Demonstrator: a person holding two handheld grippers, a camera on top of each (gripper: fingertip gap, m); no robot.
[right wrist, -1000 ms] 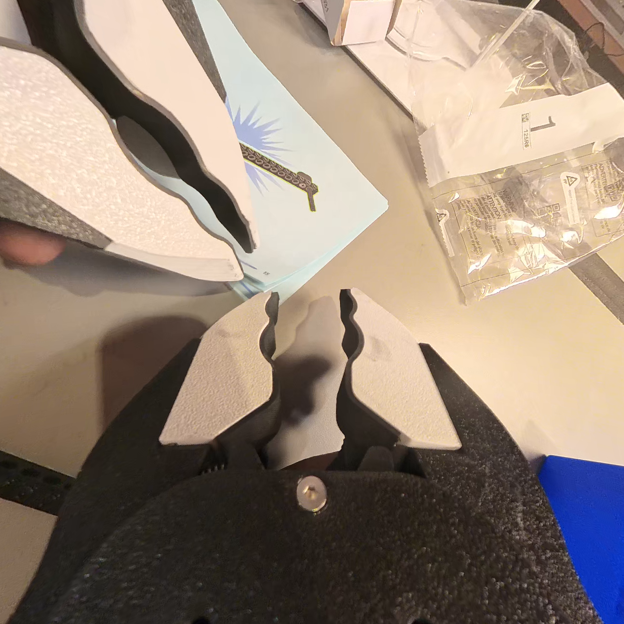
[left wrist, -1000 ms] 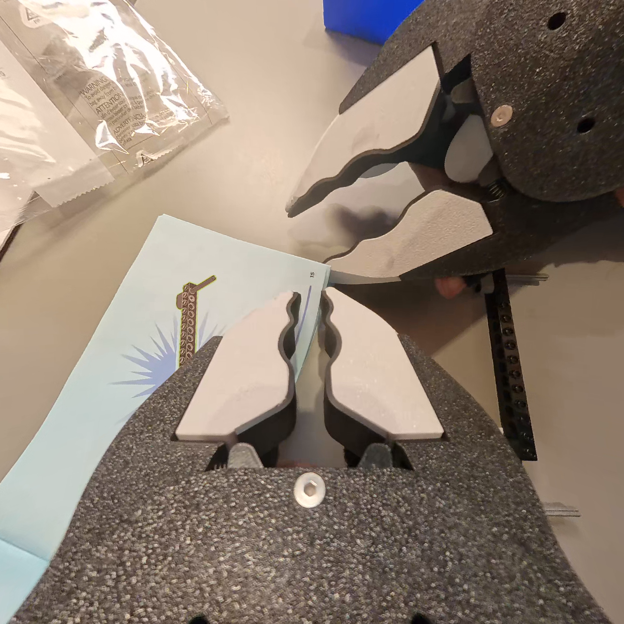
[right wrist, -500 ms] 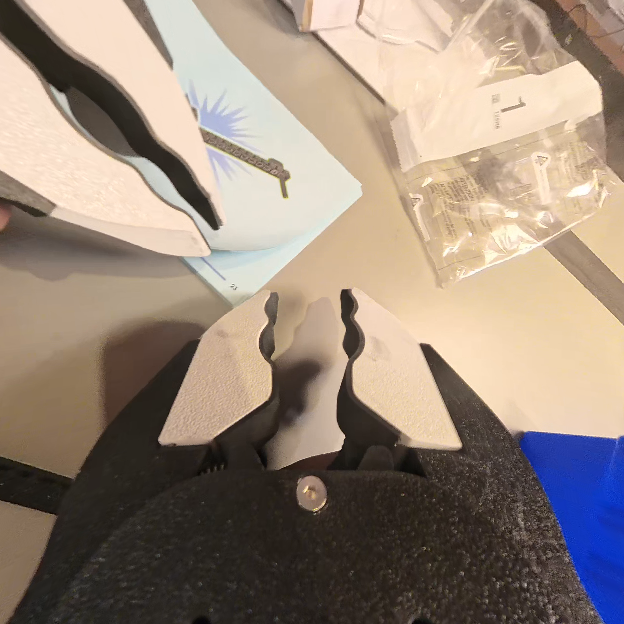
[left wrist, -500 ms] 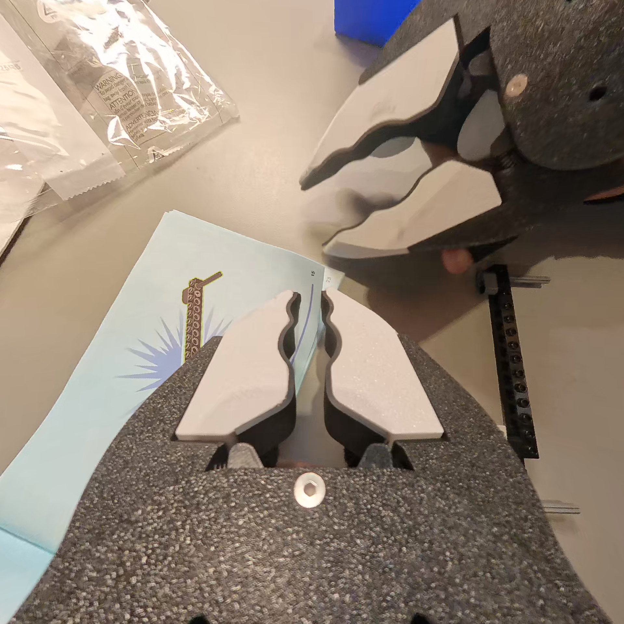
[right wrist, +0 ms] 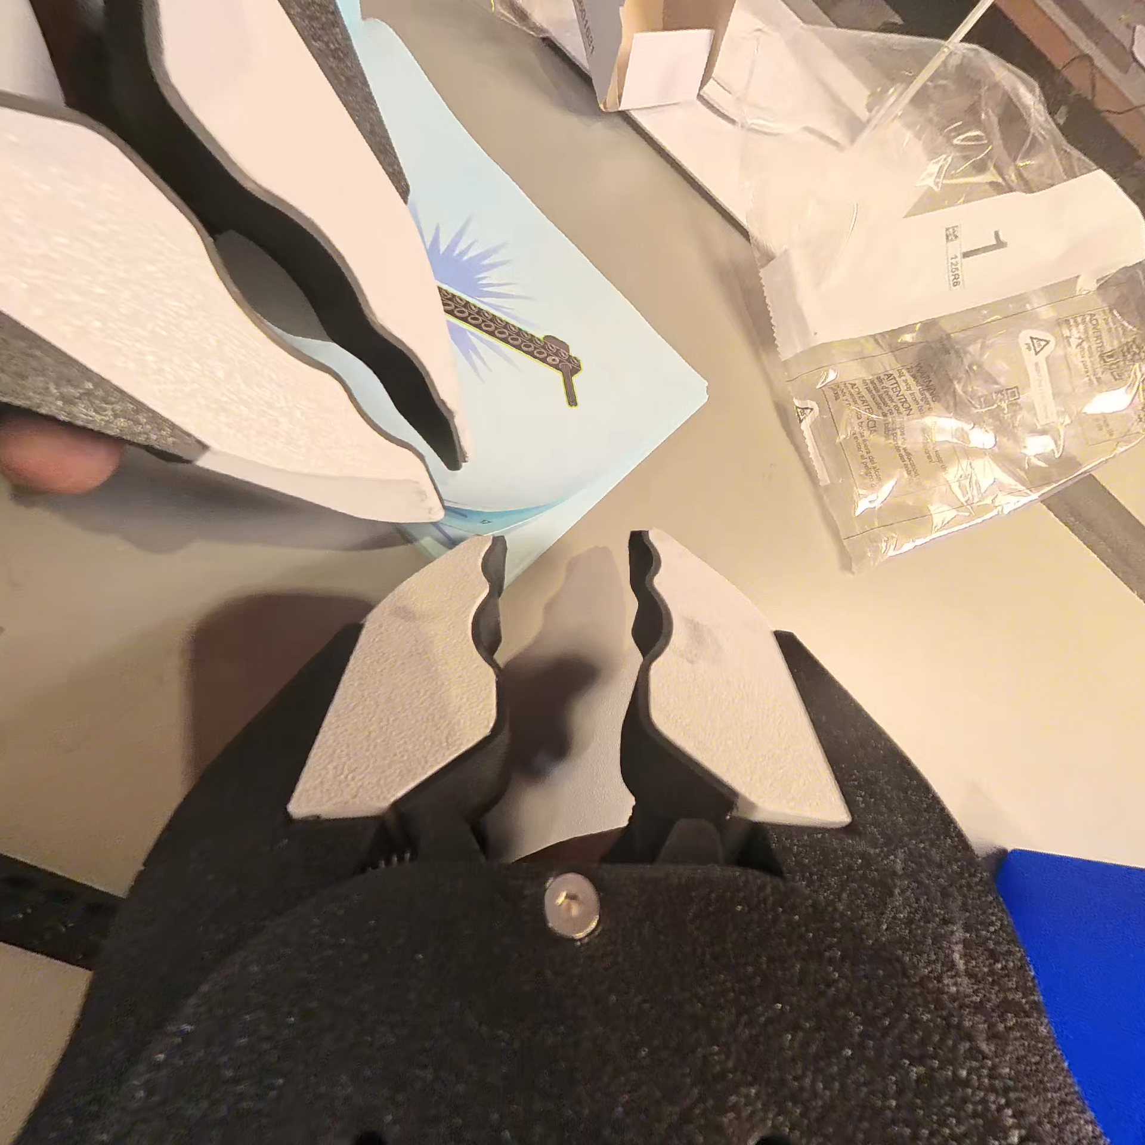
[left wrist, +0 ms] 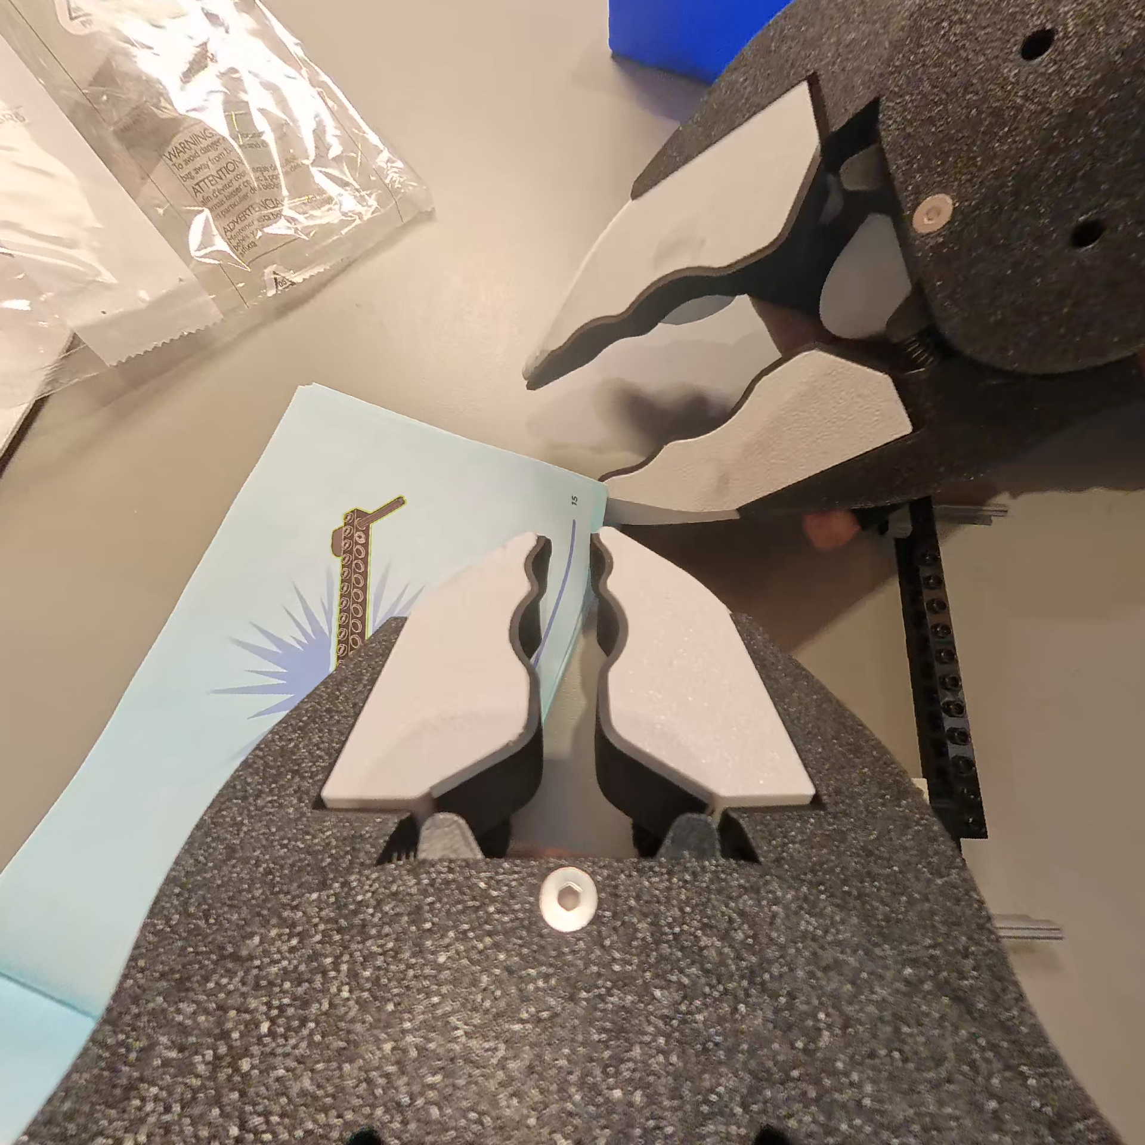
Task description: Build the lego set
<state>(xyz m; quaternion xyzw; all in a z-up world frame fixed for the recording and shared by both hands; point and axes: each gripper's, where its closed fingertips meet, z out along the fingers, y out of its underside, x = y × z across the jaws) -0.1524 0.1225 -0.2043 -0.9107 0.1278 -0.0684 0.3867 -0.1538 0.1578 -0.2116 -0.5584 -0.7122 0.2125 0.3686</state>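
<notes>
Left gripper (left wrist: 567, 545): your jaws pinch the lifted light-blue booklet page (left wrist: 434, 495).
Right gripper (right wrist: 567, 545): jaws apart, empty, just beside its corner.
Handling: thin, floppy, likely tears; hold near the edge.

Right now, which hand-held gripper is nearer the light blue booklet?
Left. A raised page of the booklet passes between the left hand-held gripper's fingers. The right hand-held gripper, jaws apart, sits just off the booklet's corner, one fingertip beside it.

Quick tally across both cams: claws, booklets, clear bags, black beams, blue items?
claws: 2, left claw and right claw
light-blue booklet: 1
clear bags: 2
black holed beam: 1
blue item: 1
Total: 7
</notes>
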